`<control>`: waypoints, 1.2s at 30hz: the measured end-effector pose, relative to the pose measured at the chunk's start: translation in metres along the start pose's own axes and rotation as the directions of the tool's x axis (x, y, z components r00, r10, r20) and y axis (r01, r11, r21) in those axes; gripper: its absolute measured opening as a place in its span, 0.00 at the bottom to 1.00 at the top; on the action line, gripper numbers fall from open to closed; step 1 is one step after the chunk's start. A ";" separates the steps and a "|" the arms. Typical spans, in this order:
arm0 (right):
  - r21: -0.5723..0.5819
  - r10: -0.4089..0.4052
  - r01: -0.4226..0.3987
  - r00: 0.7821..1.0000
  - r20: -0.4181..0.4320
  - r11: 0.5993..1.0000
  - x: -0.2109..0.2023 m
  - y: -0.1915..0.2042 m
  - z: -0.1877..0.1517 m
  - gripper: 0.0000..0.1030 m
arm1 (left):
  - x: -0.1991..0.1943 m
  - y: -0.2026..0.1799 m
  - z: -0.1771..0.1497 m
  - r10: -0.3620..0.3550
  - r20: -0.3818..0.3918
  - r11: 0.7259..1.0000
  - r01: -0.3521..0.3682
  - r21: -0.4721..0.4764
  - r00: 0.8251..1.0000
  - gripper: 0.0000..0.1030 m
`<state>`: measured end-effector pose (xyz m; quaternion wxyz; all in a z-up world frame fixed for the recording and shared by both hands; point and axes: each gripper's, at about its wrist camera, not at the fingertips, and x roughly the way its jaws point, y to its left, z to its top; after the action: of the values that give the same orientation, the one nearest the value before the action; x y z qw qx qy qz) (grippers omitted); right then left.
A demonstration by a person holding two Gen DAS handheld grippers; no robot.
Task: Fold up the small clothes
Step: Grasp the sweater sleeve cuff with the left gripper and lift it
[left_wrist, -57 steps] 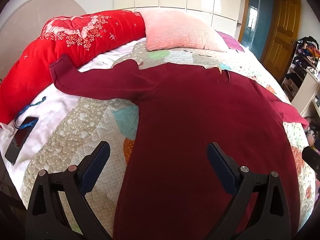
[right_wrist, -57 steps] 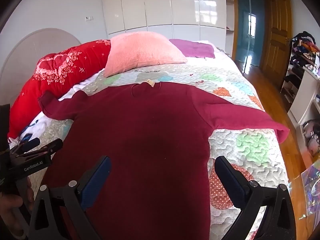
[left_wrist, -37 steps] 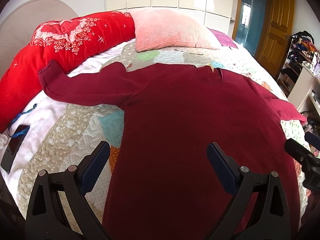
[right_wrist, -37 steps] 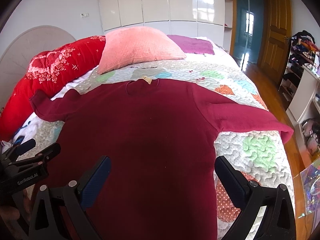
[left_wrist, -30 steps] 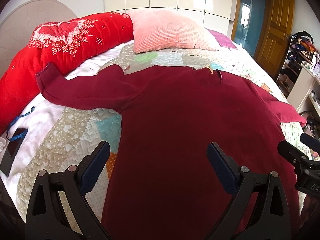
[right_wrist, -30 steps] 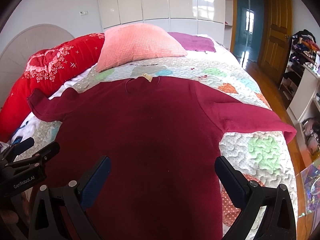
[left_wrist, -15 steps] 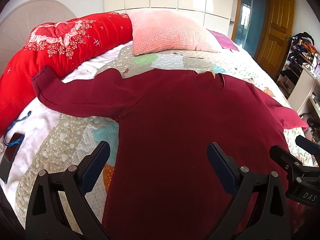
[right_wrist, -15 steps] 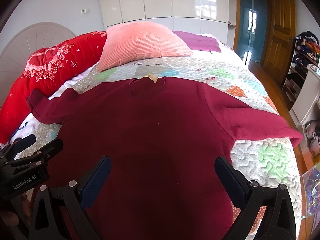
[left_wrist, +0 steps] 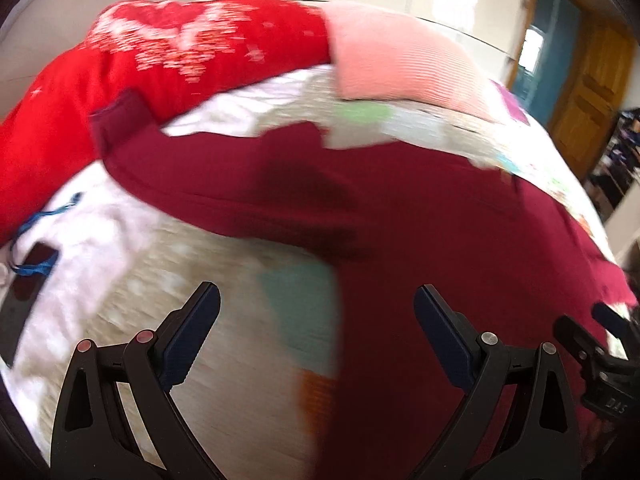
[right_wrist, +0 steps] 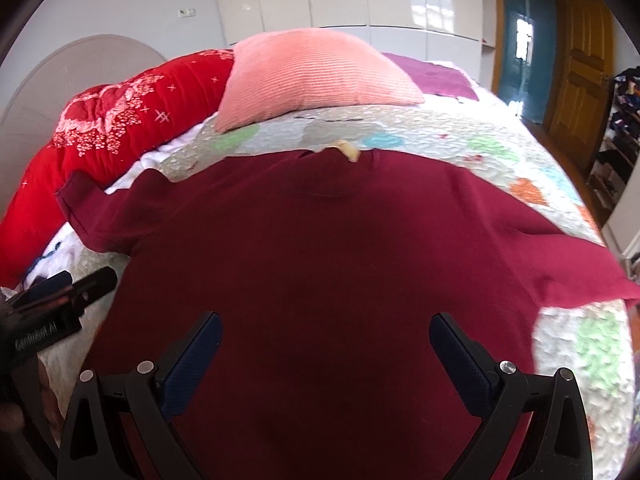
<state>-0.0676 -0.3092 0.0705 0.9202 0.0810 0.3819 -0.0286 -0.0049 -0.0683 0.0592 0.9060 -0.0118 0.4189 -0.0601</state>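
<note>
The dark maroon long-sleeved knit top lies flat and face up on the patchwork quilted bedspread, collar toward twelve o'clock with a small tan neck label showing, and one sleeve reaching to nine o'clock and the other to three o'clock in the right wrist view. It looks soft, limp and fairly light, with a matte weave that should not slip between the pads; it will likely sag and drag rather than hold a shape, so a pinch at a sleeve cuff, a shoulder seam or a hem corner seems the best hold. The left gripper hovers spread wide and empty over the top's edge below the left sleeve, its view blurred; the right gripper also hangs parted and empty above the body of the top. At twelve o'clock sits a pink ribbed cushion, with a red embroidered bolster at ten o'clock. No box, basket or other container is in view.
</note>
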 end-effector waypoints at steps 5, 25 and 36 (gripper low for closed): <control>-0.044 0.003 -0.006 0.999 -0.049 0.999 0.025 0.015 0.003 1.00 | 0.015 0.063 0.026 0.151 0.023 0.988 -0.150 -0.043 0.988 0.95; -0.125 0.056 -0.075 0.988 -0.146 0.989 0.050 0.044 -0.002 1.00 | 0.105 0.218 0.109 0.398 0.142 0.908 -0.367 -0.203 0.906 0.94; -0.094 0.061 -0.072 0.991 -0.121 0.993 0.035 0.035 0.000 1.00 | 0.042 0.209 0.102 -0.002 0.205 0.962 0.058 -0.268 0.979 0.05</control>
<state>-0.0391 -0.2746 0.0500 0.8994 0.0501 0.4334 0.0257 0.1203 0.1308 0.0786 0.9326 -0.1488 0.3285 -0.0141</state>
